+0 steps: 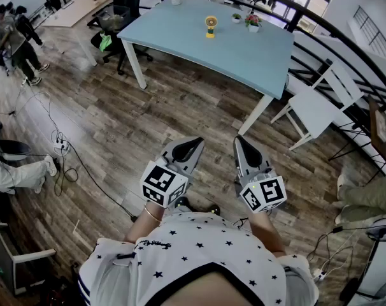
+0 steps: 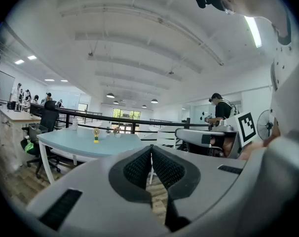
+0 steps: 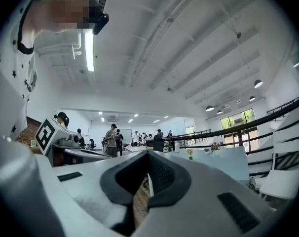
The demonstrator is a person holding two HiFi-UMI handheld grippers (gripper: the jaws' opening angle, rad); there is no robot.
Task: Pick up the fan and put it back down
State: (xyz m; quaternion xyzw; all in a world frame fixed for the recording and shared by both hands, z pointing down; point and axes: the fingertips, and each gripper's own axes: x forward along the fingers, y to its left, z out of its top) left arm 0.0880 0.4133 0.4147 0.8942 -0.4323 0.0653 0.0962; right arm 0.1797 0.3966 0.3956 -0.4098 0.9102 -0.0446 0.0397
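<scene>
A small yellow fan (image 1: 210, 25) stands upright on the far side of a light blue table (image 1: 180, 30), several steps ahead of me. I hold both grippers close to my body, over the wooden floor and far from the table. The left gripper (image 1: 193, 144) and the right gripper (image 1: 238, 141) are both shut with nothing between their pads. In the left gripper view the fan (image 2: 96, 134) shows small above the shut left gripper (image 2: 151, 148). In the right gripper view the fan (image 3: 190, 153) sits just right of the shut right gripper (image 3: 148, 155).
Two small potted plants (image 1: 252, 21) stand on the table near the fan. A white chair (image 1: 317, 104) is at the table's right, a dark office chair (image 1: 111, 19) at its left. Cables and a power strip (image 1: 59, 146) lie on the floor at left. People (image 1: 14, 38) stand at far left.
</scene>
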